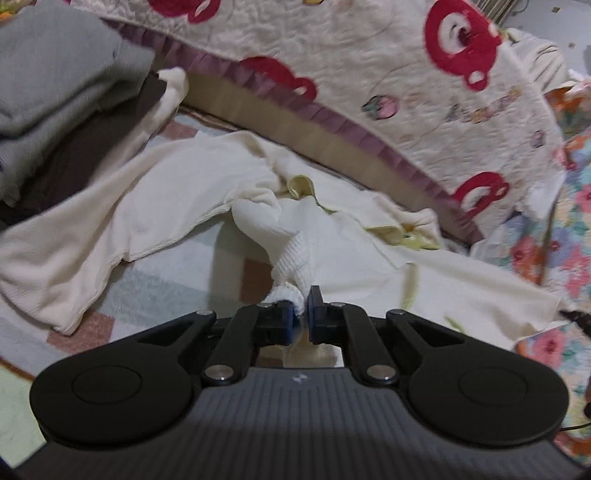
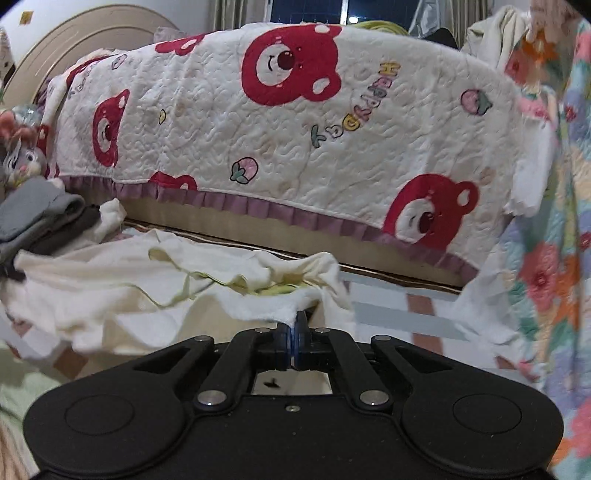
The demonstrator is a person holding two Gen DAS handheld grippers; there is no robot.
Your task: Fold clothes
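Ribbed, matt cream cloth garment (image 1: 155,199)

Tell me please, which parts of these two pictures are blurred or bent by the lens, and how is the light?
Left wrist view: motion blur smears the bear quilt and grey folded pile; the left gripper pinching the cream garment is sharper. Right wrist view: crisper, indoor light, dark window; fisheye bows the quilt's purple frill, and the floral cloth blurs at the edge.

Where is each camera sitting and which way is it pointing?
Left wrist: rides behind the left tongs, looking down along them at the cream garment they pinch; black linkage fills the bottom.
Right wrist: rides behind the right tongs, looking level at the bear quilt, shut on the garment's edge.
Shared: cream garment, bear quilt, grey folded pile.
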